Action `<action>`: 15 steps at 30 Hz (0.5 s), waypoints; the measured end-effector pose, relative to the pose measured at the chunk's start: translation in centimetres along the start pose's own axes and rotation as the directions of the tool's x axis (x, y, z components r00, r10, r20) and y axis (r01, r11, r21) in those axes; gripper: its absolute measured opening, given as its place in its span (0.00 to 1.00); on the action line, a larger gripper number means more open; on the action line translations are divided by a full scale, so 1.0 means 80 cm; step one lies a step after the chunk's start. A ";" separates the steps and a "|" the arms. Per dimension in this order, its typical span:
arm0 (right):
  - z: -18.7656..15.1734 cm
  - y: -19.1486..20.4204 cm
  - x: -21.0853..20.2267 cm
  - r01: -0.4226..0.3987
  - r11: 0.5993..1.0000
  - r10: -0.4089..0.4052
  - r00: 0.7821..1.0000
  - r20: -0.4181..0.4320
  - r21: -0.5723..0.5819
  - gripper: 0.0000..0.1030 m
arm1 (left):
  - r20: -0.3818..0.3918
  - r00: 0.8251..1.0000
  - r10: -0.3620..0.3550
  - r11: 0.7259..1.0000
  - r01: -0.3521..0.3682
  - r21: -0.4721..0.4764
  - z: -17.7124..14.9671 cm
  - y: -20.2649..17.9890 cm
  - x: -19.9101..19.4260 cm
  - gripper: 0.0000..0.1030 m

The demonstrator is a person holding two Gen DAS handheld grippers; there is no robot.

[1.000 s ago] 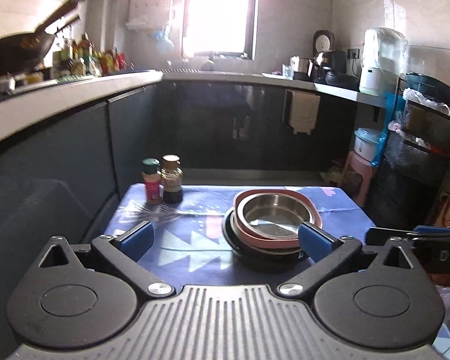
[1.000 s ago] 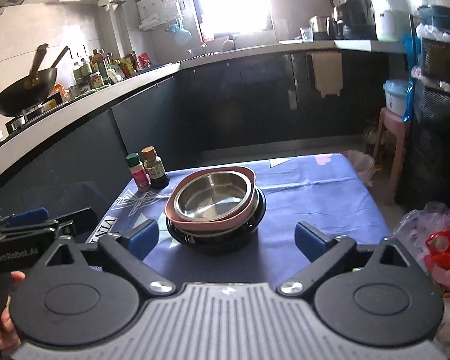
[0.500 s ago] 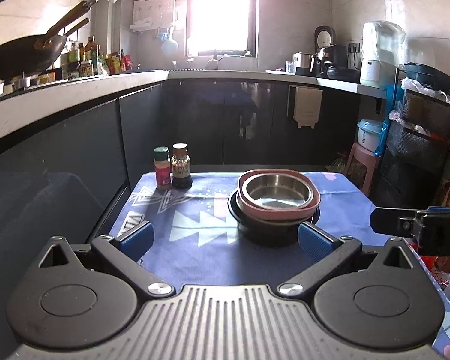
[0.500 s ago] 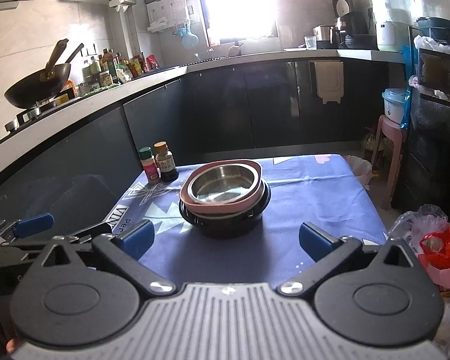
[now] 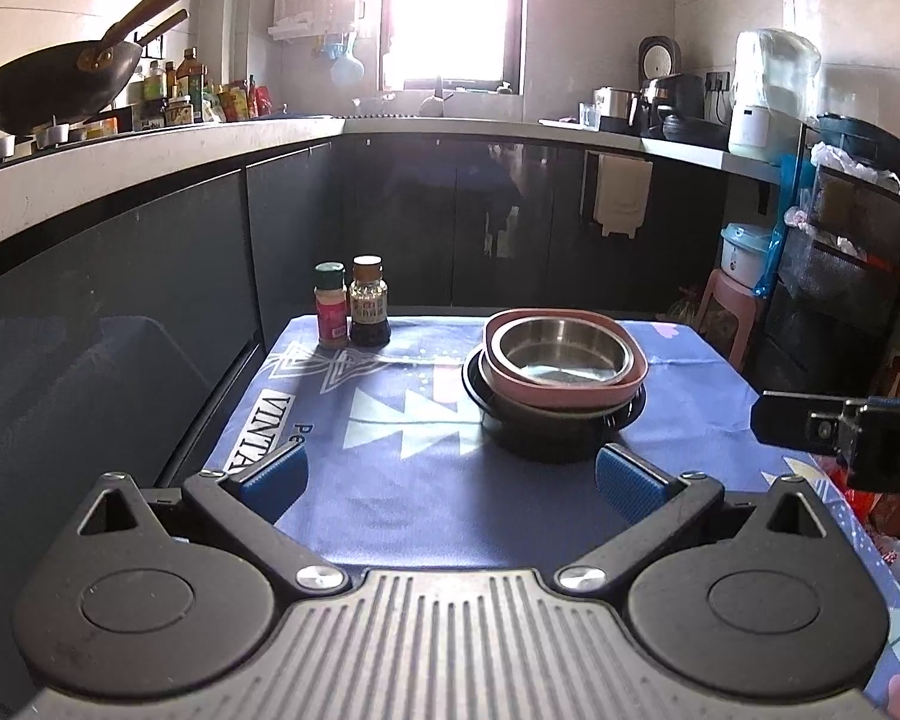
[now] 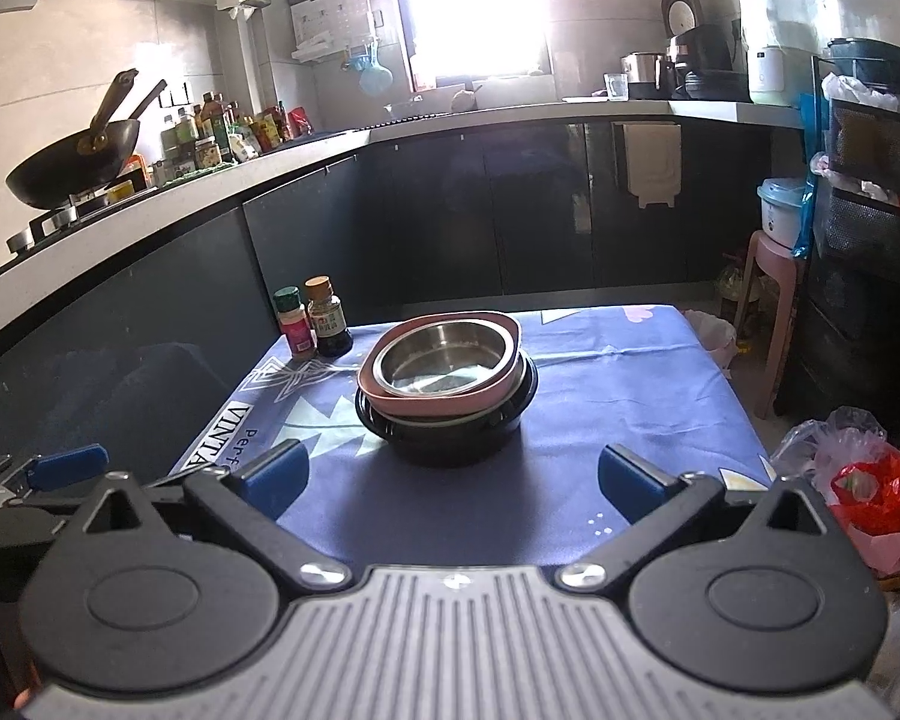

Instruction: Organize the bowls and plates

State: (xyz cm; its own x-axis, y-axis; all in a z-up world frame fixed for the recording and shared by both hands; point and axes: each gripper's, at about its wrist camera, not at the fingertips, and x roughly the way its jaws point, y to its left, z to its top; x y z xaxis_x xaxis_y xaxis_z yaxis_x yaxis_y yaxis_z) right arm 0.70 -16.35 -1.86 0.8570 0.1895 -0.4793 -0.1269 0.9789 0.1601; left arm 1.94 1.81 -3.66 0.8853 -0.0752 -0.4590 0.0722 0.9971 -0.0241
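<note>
Bowls (image 5: 561,387) stacked on blue tablecloth (image 5: 402,480), kitchen.

The metal bowl (image 5: 561,353) sat nested in a dish (image 5: 570,384) on top of a stack of bowls (image 5: 546,429), roughly mid-table (image 5: 390,480) and a bit to the right. Two spice bottles (image 5: 351,311) stood side by side, touching, at the far left corner, well apart from the stack. Behind the table ran the kitchen counter (image 5: 150,150), with a wok (image 5: 54,84) up on the left.
</note>
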 end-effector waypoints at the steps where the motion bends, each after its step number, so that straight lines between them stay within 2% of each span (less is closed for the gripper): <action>1: -0.001 0.001 0.000 0.006 1.000 -0.006 1.000 0.002 -0.002 0.85 | -0.001 1.000 0.001 1.000 -0.001 0.001 -0.001 0.000 0.000 1.00; 7: -0.005 0.000 0.002 0.037 0.999 -0.037 0.999 0.005 0.004 0.85 | -0.007 1.000 0.006 1.000 -0.006 0.005 -0.003 -0.001 0.001 1.00; 15: -0.005 0.001 0.004 0.041 0.999 -0.041 0.999 0.002 0.012 0.85 | -0.010 1.000 0.006 1.000 -0.006 0.003 -0.001 -0.002 0.003 1.00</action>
State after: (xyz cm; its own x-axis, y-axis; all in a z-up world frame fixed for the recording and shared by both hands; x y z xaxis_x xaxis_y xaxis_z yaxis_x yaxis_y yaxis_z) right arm 0.79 -16.19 -2.34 0.8626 0.1491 -0.4834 -0.0860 0.9849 0.1503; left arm 2.11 1.61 -3.89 0.8812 -0.0691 -0.4677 0.0682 0.9975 -0.0189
